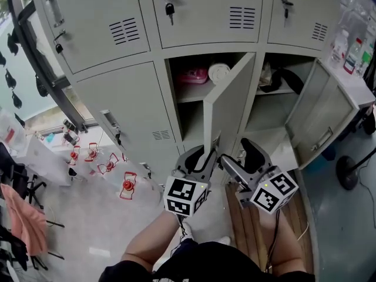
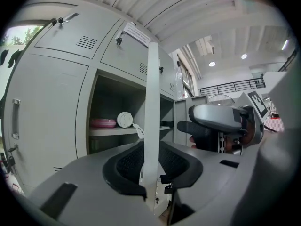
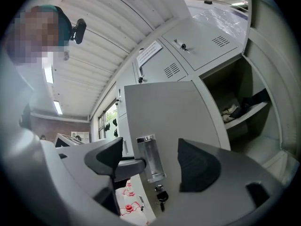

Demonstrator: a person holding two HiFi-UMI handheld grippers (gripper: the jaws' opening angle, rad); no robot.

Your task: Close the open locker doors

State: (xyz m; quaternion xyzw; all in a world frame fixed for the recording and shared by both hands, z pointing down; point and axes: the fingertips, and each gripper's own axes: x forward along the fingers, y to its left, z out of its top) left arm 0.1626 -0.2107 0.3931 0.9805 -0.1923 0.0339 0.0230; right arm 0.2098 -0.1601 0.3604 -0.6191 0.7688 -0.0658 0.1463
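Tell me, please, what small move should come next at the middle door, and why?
Probably swing the middle door shut with the left gripper. Its jaws are clamped on the door's free edge, and the door stands wide open. The right gripper is open beside the door's outer face and grips nothing, so it likely cannot pull.

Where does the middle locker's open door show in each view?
Head view: the middle open door stands centre, swung out toward the person.
Left gripper view: edge-on, a vertical strip clamped in the left gripper.
Right gripper view: its outer face fills the centre, handle between the open right gripper's jaws.
Shared landmark: the upper door directly above.
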